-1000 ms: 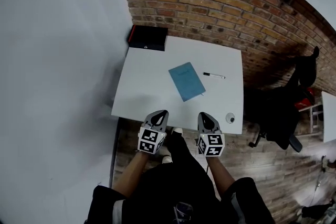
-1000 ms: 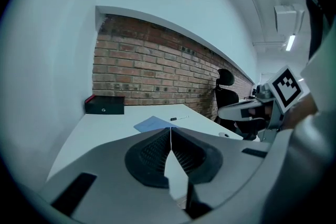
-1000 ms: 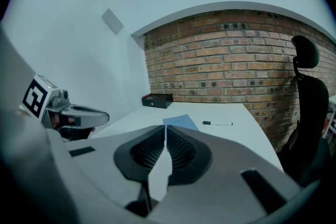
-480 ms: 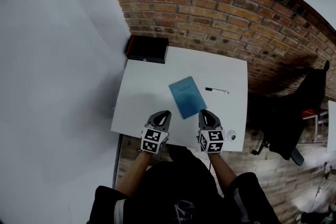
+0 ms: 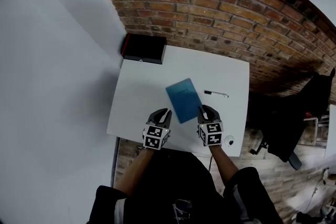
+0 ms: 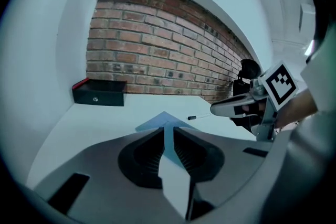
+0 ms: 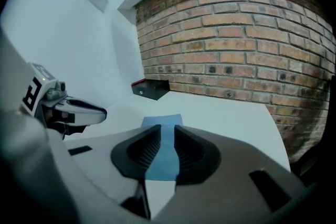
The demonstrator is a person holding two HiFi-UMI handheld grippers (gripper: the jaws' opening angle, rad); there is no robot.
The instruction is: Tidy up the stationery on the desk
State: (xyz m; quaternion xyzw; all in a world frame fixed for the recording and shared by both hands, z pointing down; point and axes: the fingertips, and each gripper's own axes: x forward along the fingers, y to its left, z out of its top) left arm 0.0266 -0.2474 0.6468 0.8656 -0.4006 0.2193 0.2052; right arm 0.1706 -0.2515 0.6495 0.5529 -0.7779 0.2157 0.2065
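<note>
Blue notebook [image 5: 183, 100] lies on white desk [image 5: 137, 93] (pen [image 5: 216, 94] beside it).

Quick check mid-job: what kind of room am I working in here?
Probably an office or studio corner: a white desk by a bare brick wall, with a blue notebook and a pen on it.

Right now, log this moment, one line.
left gripper: jaws just opening, nothing between | right gripper: jaws just opening, nothing between | thin blue notebook: flat on white desk | black marker pen: beside it
</note>
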